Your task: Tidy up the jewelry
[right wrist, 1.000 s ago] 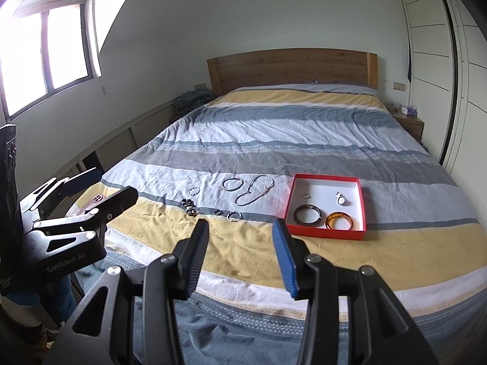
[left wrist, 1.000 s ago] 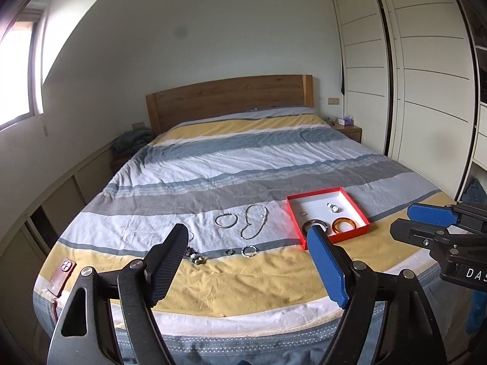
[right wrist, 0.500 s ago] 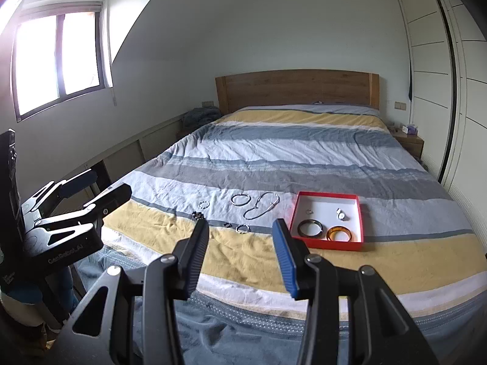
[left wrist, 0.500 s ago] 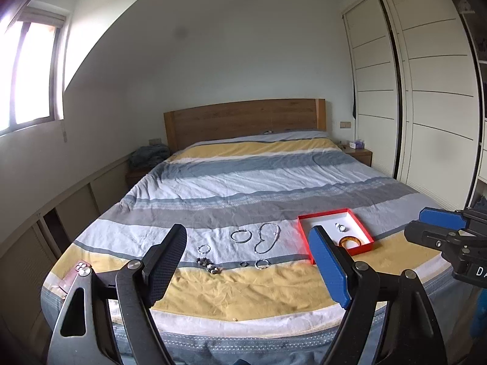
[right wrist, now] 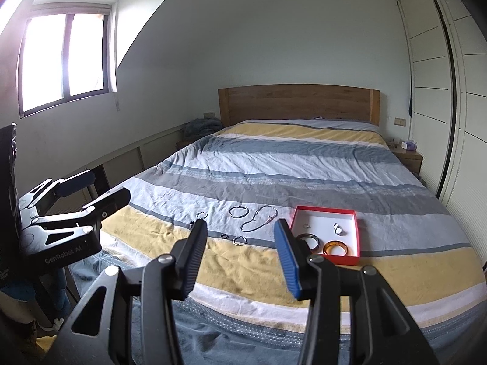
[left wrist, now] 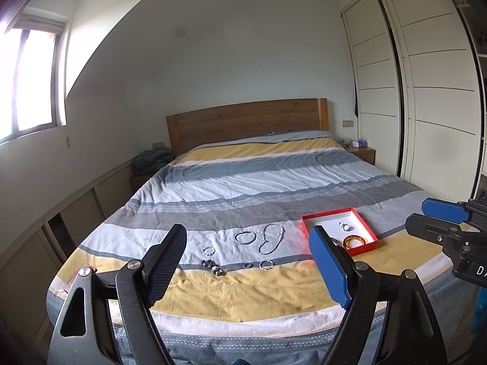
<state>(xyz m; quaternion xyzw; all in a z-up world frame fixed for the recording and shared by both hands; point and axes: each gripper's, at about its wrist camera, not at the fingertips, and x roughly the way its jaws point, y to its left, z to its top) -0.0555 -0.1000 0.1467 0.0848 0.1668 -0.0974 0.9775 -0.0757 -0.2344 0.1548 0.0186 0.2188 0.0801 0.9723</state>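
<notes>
1. Left gripper (left wrist: pixel 248 266): spread wide, nothing between the pads, held off the foot edge of the bed (left wrist: pixel 274 179).
2. Right gripper (right wrist: pixel 240 254): also spread, narrower gap, nothing held, off the same foot edge.
3. Red tray (right wrist: pixel 356 231) on the bedspread near the foot edge, toward the right side; inside: dark bangle (right wrist: pixel 310 238), amber bangle (right wrist: pixel 335 248), small ring (right wrist: pixel 306 225), watch-like piece (right wrist: pixel 338 229).
4. Loose on the bedspread left of the tray: chain necklace (right wrist: pixel 258 217), thin hoop bracelet (right wrist: pixel 238 211), beaded bracelet (right wrist: pixel 201 214), twisted bracelet (right wrist: pixel 239 240), small dark ring (right wrist: pixel 224 236).
5. Dark bead cluster (left wrist: pixel 214 266) nearest the foot edge in the left view.
</notes>
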